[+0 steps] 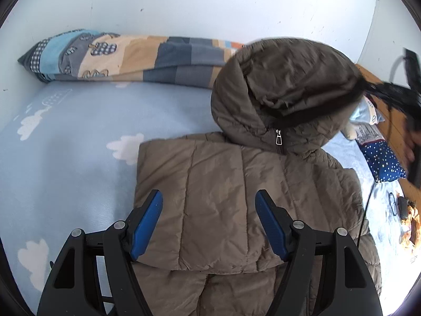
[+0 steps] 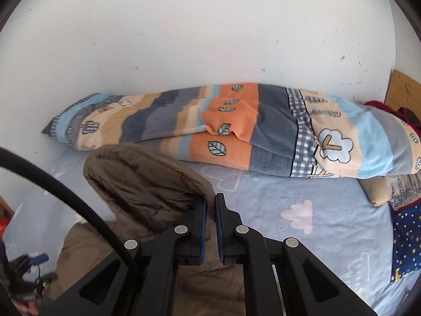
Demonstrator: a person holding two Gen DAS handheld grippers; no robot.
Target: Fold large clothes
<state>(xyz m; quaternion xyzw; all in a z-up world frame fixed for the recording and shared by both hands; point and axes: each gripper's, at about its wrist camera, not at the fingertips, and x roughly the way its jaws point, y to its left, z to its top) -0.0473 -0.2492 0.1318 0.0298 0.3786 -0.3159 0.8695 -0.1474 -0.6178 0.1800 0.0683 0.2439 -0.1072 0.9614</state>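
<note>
- Brown padded jacket (image 1: 236, 197) lies on the bed (image 1: 65, 144), its sides folded in over the body, zip pull showing at the collar.
- Hood (image 1: 284, 84) is lifted clear of the bed sheet, blurred in the left wrist view.
- Right hand-held gripper (image 2: 210, 202): clenched on the hood (image 2: 147, 181) edge, jaws nearly together with fabric between.
- Left hand-held gripper (image 1: 209, 197): released, jaws wide apart above the jacket's folded body, holding nothing.
- Patterned blanket (image 2: 236, 131) lies rolled along the white wall (image 2: 210, 39).
- Star-print pillow (image 1: 381, 163) sits near the jacket's right side.
</note>
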